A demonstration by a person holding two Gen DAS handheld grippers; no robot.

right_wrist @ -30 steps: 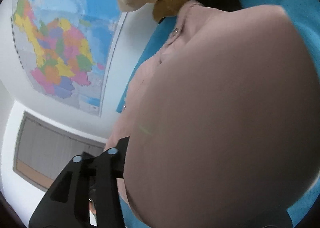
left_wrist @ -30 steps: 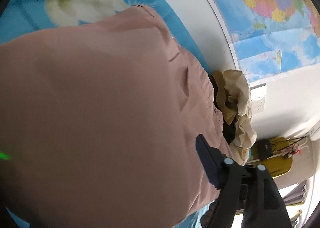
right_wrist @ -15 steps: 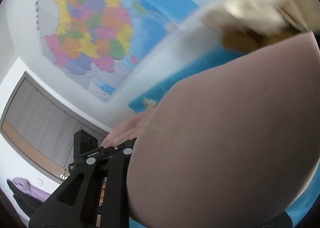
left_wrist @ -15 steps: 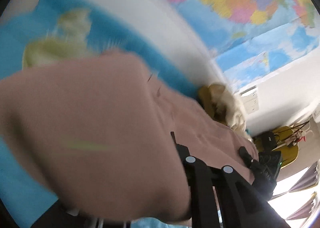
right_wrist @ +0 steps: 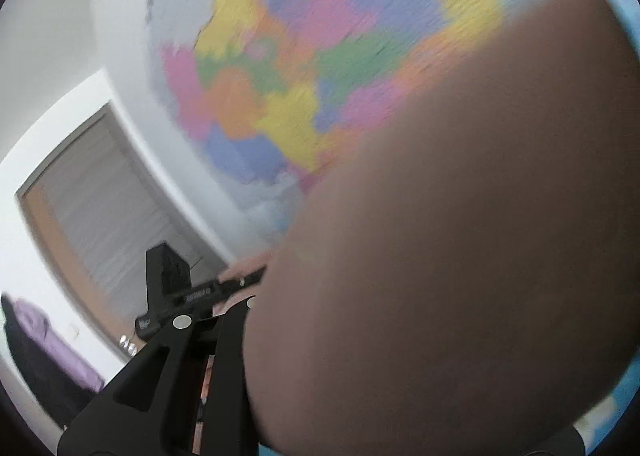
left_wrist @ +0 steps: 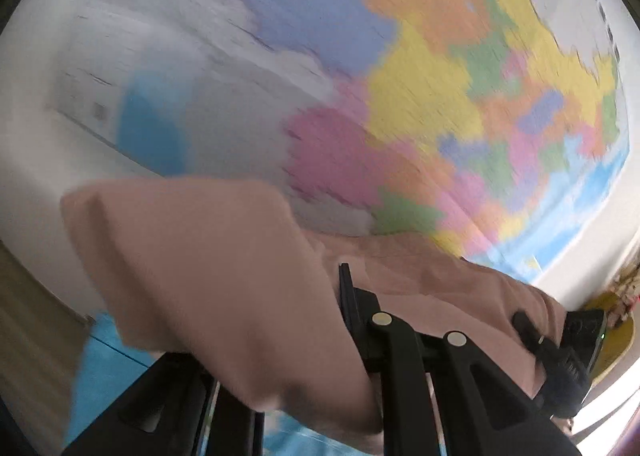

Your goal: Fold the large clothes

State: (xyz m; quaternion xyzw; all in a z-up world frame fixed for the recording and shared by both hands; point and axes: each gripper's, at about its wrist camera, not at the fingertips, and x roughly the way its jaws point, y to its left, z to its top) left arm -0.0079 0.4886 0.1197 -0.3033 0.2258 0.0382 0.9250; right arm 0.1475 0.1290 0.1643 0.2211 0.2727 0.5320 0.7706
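Observation:
A large dusty-pink garment (left_wrist: 208, 276) hangs lifted in the air, held between both grippers. In the left wrist view it drapes over my left gripper (left_wrist: 320, 336), which is shut on its edge; its right finger (left_wrist: 352, 304) shows, the other is hidden under cloth. The right gripper's body (left_wrist: 568, 352) shows at the far end of the stretched cloth. In the right wrist view the pink garment (right_wrist: 460, 236) fills most of the frame and covers my right gripper (right_wrist: 256, 320), shut on the cloth. The left gripper's body (right_wrist: 172, 288) shows beyond it.
A coloured wall map (left_wrist: 460, 75) fills the wall ahead, also in the right wrist view (right_wrist: 320, 55). The blue bedsheet (left_wrist: 100, 376) lies below. A yellow chair (left_wrist: 616, 332) stands at the right. A shuttered window (right_wrist: 100, 215) and purple cloth (right_wrist: 48, 344) are at the left.
Both grippers have lifted the pink garment off the blue bed and tilted upward. The views swung from the bed to the wall map, with motion blur.

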